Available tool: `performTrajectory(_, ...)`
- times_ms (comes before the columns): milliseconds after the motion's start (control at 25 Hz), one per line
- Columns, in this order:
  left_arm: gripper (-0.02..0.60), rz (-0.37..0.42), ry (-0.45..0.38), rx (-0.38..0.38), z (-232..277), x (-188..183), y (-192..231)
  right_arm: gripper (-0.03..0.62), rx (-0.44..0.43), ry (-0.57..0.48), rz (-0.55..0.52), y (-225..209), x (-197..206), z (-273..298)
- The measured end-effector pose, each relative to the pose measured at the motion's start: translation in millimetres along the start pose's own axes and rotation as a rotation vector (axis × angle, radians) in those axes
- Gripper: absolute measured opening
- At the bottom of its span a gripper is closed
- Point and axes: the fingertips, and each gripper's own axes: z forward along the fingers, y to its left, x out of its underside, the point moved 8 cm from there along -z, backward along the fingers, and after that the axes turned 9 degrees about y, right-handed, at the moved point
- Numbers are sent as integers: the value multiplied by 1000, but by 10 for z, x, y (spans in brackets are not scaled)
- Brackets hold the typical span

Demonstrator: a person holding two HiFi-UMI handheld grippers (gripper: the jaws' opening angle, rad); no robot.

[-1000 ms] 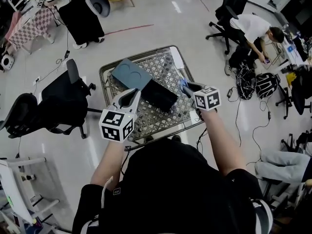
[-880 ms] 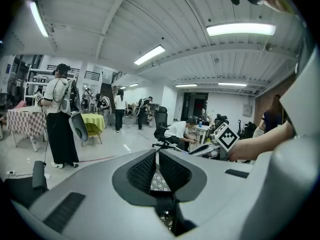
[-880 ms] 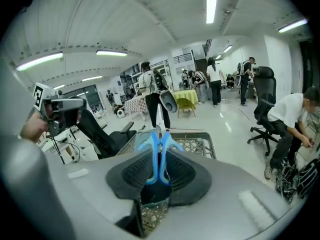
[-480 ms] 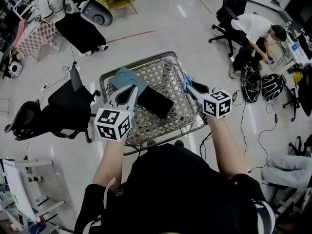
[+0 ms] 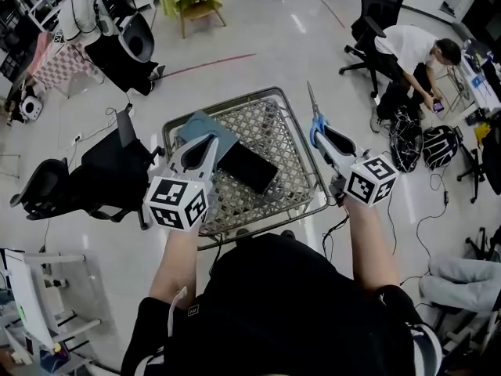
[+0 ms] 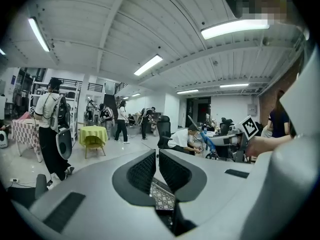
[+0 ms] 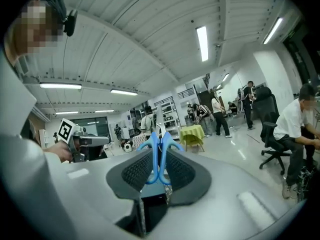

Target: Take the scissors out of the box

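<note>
Right hand-held gripper (image 5: 321,135) clamps the scissors (image 5: 311,104) by their blue handles — blades jut beyond it.

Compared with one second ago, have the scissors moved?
Yes. The scissors, held in the right gripper, went from inside the wire basket to outside its right rim.

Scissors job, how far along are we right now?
Done: the scissors are out of the black box and held up by the right rim of the wire basket. In hand: the right claw is clamped on their blue handles, blades pointing away. The left claw holds nothing. Left: probably just setting them down; no spot is obvious.
</note>
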Motion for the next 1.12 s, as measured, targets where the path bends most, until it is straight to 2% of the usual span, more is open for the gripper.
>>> performTrajectory(240,26,7,-41,-28,-197,-86,0,97,-25,-116,-14,96,-172,-288)
performTrajectory(480,26,-15,-54,-63,-296,-55,56,97,-65,-189,-5,191,-231,-369)
performTrajectory(760,26,-25,-42,-70,-340,29,97,97,-92,-185,18,274,-124,-315)
performTrajectory(1120,26,-33,-38,-73,-353,61,102,97,-96,-177,-30,317,-133,-322)
